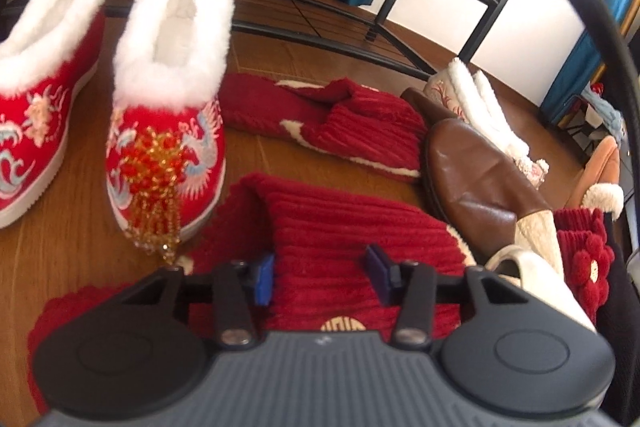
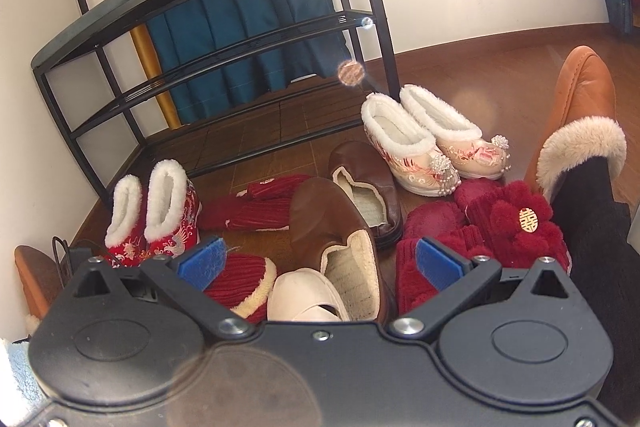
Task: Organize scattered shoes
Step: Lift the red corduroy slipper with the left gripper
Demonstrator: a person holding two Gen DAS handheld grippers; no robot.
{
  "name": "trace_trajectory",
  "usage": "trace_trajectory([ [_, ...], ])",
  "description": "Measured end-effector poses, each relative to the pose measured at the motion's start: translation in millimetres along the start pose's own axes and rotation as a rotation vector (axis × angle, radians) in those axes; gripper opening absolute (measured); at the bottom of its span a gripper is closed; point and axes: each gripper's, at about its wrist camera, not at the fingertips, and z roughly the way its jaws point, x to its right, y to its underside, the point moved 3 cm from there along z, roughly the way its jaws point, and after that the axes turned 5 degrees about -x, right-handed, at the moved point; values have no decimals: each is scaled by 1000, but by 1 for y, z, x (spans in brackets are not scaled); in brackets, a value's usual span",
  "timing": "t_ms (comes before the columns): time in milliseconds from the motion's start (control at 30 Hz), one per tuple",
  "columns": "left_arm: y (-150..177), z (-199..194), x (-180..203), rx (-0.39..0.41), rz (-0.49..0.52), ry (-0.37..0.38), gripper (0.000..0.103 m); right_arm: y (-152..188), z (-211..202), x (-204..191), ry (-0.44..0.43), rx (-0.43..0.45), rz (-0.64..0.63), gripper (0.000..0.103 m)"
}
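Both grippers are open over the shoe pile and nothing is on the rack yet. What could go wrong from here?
1. The left gripper hovers open over a soft red corduroy slipper; its plush upper may fold and slip from the pinch.
2. The beaded tassel on the nearby red embroidered shoe could snag.
3. The brown leather shoes overlap neighbours, so lifting one may drag others.

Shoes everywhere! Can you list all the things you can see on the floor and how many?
Embroidered fur-trimmed shoes: 2, red and white, left, side by side.
Beaded fur-trimmed shoes: 2, cream, beside the rack's right leg.
Leather loafers: 2, brown, middle.
Corduroy slippers: at least 2, dark red, middle.
Fluffy flower slippers: apparently 2, dark red, right.
Shoe rack: 1, black metal, empty, behind.
Worn slipper: 1, tan, on the person's foot.
Left gripper: open, over a corduroy slipper.
Right gripper: open.
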Motion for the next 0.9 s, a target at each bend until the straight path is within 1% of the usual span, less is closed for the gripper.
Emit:
trace_trajectory([
  [33,-2,1,1,-1,17,-6,55,0,1,1,2,-1,2,103],
  [67,-2,4,-1,-3,1,37,62,0,2,2,4,-2,5,103],
  [100,-3,6,-3,-5,-25,99,84,1,3,3,7,-4,8,103],
  [133,-3,8,-5,-4,-40,139,97,1,5,4,9,-9,11,103],
  [167,-4,9,-6,2,-59,186,95,2,7,4,12,-11,12,103],
  [200,-5,9,-4,14,-56,197,84,3,8,5,14,-12,14,103],
  [233,-5,10,-1,27,-41,189,52,3,9,5,16,-14,15,103],
  [267,-5,11,1,34,-28,149,30,3,9,6,17,-13,17,103],
  [300,-6,12,2,38,-16,96,17,2,9,6,18,-10,18,103],
  [367,-5,9,-2,59,-53,107,12,1,8,7,18,-5,20,103],
  [433,-4,2,1,86,-39,99,9,0,6,8,16,2,20,103],
  [567,-8,-25,27,159,65,28,9,-2,2,5,6,11,11,103],
  [700,-3,-58,55,231,186,-83,9,-9,-17,0,-7,29,-42,103],
  [767,-2,-71,60,253,190,-104,9,-13,-27,-3,-14,39,-73,103],
  [900,-6,-109,71,299,208,-117,8,-20,-48,-9,-26,59,-136,103],
])
